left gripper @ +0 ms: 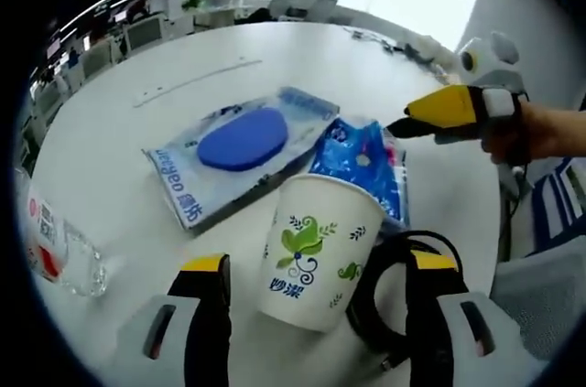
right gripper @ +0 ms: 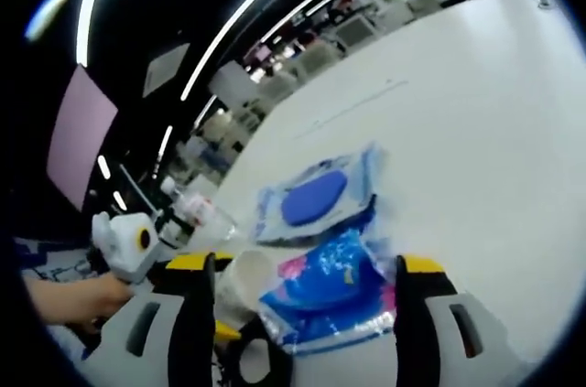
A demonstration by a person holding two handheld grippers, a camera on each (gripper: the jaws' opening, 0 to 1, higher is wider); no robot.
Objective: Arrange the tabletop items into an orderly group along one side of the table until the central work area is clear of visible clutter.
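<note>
A white paper cup [left gripper: 320,254] with a green leaf print stands upright between the jaws of my left gripper [left gripper: 319,263], which is open with gaps on both sides of the cup. Behind it lie a flat wipes pack [left gripper: 243,145] with a blue oval lid and a crinkled blue packet [left gripper: 362,163]. My right gripper [right gripper: 307,268] is open, and the blue packet [right gripper: 334,291] lies between its jaws. In the left gripper view the right gripper [left gripper: 439,112] comes in from the right, held by a hand [left gripper: 540,131], its tip at the packet's far edge.
A black coiled cable [left gripper: 394,305] lies right of the cup. A clear plastic bottle [left gripper: 55,245] lies at the table's left edge. The round white table [left gripper: 275,58] stretches bare beyond the packs. Office desks and chairs stand farther back.
</note>
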